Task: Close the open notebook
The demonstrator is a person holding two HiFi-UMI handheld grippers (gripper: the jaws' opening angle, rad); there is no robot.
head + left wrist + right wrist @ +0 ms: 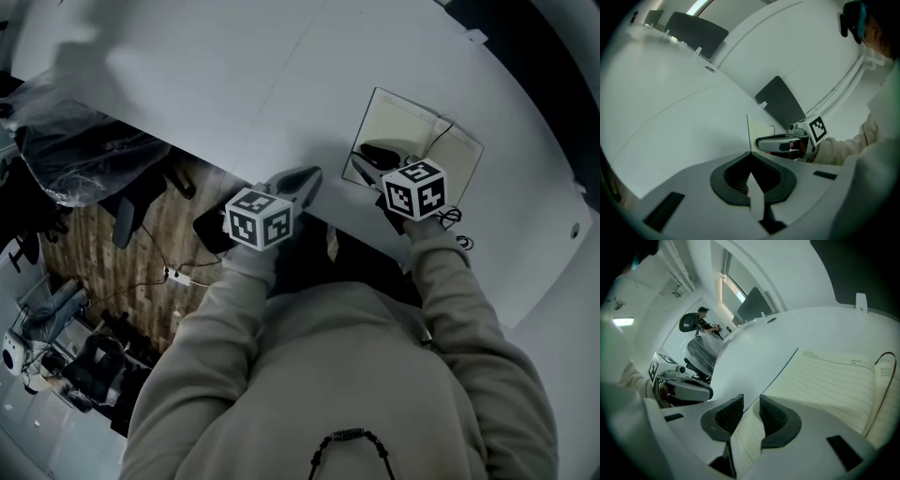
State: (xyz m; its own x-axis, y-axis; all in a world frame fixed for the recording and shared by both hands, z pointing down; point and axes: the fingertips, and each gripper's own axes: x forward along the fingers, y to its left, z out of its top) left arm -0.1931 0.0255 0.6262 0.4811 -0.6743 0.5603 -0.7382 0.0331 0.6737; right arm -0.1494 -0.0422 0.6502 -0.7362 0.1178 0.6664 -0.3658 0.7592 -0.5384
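Observation:
The open notebook point(427, 139) lies on the white table point(281, 75) at the right, cream lined pages up, with a thin dark ribbon point(882, 363) near its spine. My right gripper point(367, 157) is at its near-left edge, shut on a lined page point(747, 437) that it has raised off the table. That raised leaf point(757, 130) stands on edge in the left gripper view, with the right gripper point(761, 142) beside it. My left gripper point(314, 175) hovers over the table's near edge, left of the notebook, tips together and holding nothing.
The table's near edge runs diagonally under both grippers. Below it are a wooden floor point(122, 253), a plastic-covered chair point(75, 150) and a cabled power strip point(178, 277). A dark panel point(780, 101) stands across the table. A person point(705, 319) sits far behind.

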